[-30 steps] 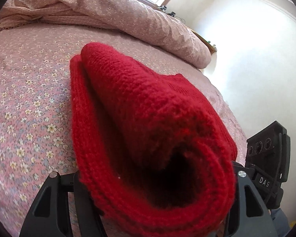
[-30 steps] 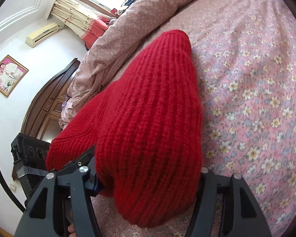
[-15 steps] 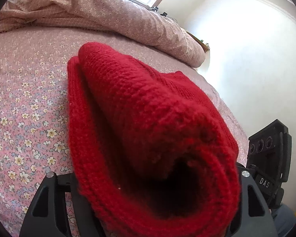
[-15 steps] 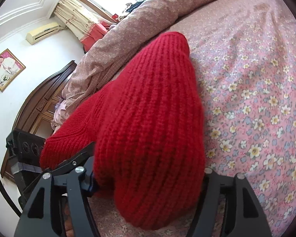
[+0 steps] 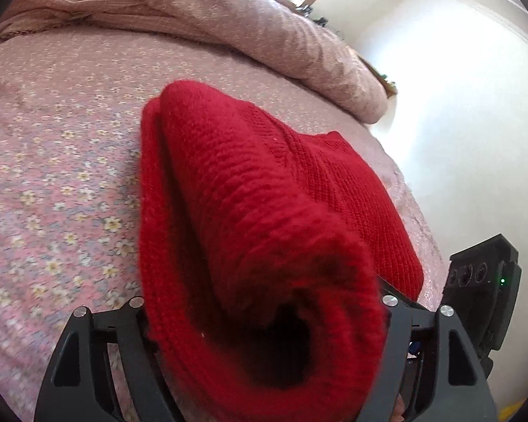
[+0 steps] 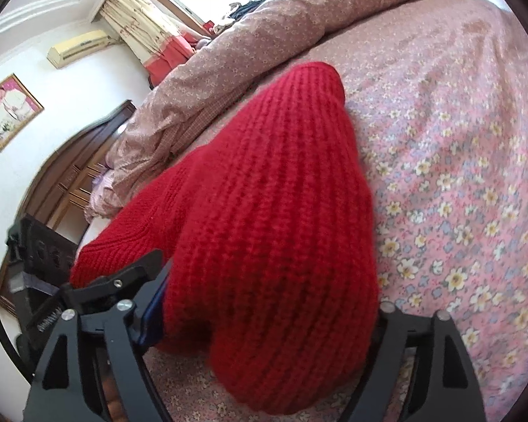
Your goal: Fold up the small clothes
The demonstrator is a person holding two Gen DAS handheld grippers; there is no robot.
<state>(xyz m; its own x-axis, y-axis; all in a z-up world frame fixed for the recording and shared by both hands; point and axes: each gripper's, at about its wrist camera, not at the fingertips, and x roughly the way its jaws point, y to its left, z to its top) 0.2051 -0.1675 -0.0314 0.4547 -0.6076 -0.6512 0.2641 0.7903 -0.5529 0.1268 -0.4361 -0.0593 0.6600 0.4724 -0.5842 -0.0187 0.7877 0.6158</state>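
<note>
We log both claws at opposite ends of one folded red knitted garment point(image 5: 264, 211), which lies on the floral pink bedsheet point(image 5: 52, 183).

Left gripper point(image 5: 264, 320): jaws opening. The rolled end of the garment bulges between the two black fingers and fills the gap; its open mouth faces the camera. Whether the pads press on the knit we cannot tell, since the wool hides both inner faces. From this claw the garment runs straight ahead across the sheet. Ahead and to its right stands the other claw's black body, with a green light.

Right gripper point(image 6: 264, 320): jaws opening, set wide. A thick ribbed fold of the garment point(image 6: 274, 211) sits between the fingers. The left finger, with its blue pad point(image 6: 155, 309), is against the knit; the right finger is at the fold's edge, contact unclear. The fold extends ahead of the claw, and a second part of the garment spreads ahead-left. The left claw's body shows at far left.

Beyond both claws, past the garment's far end, a bunched pink quilt point(image 6: 228, 56) lies across the bed. Ahead-left of the right claw we note a dark wooden headboard point(image 6: 70, 176), a framed photo point(image 6: 7, 109), a wall air conditioner point(image 6: 77, 47) and curtains point(image 6: 140, 28).
</note>
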